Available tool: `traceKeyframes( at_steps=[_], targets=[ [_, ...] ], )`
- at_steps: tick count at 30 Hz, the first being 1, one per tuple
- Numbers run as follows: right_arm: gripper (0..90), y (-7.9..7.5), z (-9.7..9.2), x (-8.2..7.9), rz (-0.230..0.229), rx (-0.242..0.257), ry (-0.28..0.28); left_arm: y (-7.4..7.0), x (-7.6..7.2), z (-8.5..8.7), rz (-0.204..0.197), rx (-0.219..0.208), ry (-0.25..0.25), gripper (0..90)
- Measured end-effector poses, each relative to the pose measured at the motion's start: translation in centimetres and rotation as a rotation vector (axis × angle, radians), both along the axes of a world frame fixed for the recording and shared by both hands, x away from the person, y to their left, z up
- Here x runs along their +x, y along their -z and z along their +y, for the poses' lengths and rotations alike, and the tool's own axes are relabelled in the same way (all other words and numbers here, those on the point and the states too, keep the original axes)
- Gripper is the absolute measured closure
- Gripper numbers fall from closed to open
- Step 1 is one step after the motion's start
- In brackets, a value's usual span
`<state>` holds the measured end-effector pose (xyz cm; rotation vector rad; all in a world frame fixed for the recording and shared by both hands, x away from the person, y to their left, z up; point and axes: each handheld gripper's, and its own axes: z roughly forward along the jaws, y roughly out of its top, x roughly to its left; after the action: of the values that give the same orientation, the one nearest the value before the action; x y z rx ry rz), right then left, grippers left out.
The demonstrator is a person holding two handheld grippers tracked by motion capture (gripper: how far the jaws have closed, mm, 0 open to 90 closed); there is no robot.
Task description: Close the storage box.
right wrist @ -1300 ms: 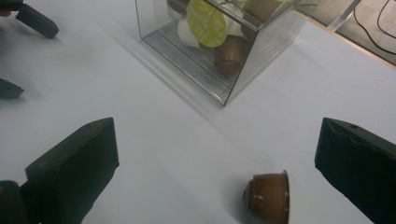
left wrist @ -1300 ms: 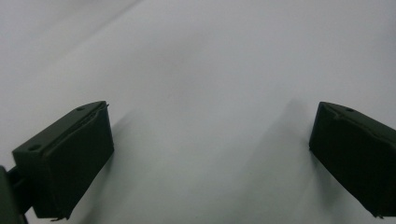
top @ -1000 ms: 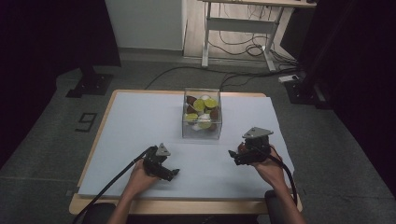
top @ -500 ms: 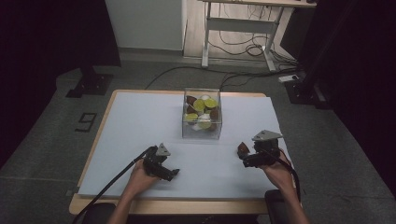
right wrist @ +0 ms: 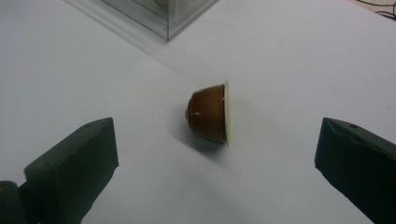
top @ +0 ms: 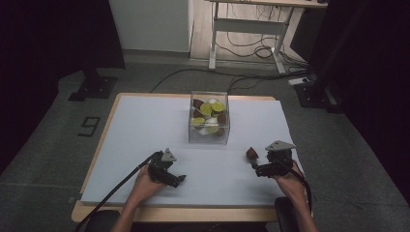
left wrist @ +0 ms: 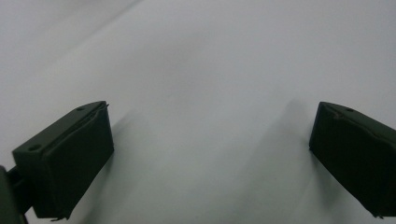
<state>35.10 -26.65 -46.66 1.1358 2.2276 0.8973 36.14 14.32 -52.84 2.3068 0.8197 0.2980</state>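
A: From the high view, what has changed around the clear box point(top: 209, 118)?

B: The right gripper point(top: 257, 167) has drawn back from the box toward the near edge of the desk point(top: 140, 121). Half a second ago the brown coffee capsule point(top: 252, 153) sat right at its tip; now the capsule lies alone on the white surface, to the right of the box and nearer the person, just ahead of the gripper and apart from it. The right hand point(top: 289, 180) sits lower in the picture than before.

A: And the other side?

B: The left gripper point(top: 175, 179) rests where it was, near and to the left of the box, with the left hand point(top: 145, 181) behind it. The box holds the same mix of brown, yellow-green and white capsules.

A: What does the left gripper view give?

B: Its fingers point(left wrist: 65, 158) stand wide apart over bare white desk, with nothing between them.

A: And the right gripper view?

B: The fingers point(right wrist: 70, 168) are spread wide and hold nothing. The capsule point(right wrist: 210, 113) lies on its side between and beyond them, pale lid turned right, touching neither. A corner of the box point(right wrist: 168, 16) shows at the top, beyond the capsule.
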Motion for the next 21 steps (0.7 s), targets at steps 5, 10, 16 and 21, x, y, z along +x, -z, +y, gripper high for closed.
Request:
traceKeyframes(
  at_steps=[5, 10, 16, 21],
  targets=[
    [0.0, 1.1, -0.4, 0.1, 0.015, -0.004, 0.013, 0.0, 0.0, 0.0, 0.0, -0.001, -0.001, 0.0],
    [0.0, 2.2, -0.5, 0.4, 0.032, -0.011, 0.011, 0.0, 0.0, 0.0, 0.0, -0.001, -0.002, 0.0],
    [0.0, 3.5, -0.9, 0.6, 0.06, -0.01, 0.025, 0.0, 0.0, 0.0, 0.0, 0.0, -0.001, 0.0],
    [0.0, 4.5, -1.0, 0.8, 0.085, -0.025, 0.027, 0.0, 0.0, 0.0, 0.0, 0.0, -0.001, 0.0]
  ],
)
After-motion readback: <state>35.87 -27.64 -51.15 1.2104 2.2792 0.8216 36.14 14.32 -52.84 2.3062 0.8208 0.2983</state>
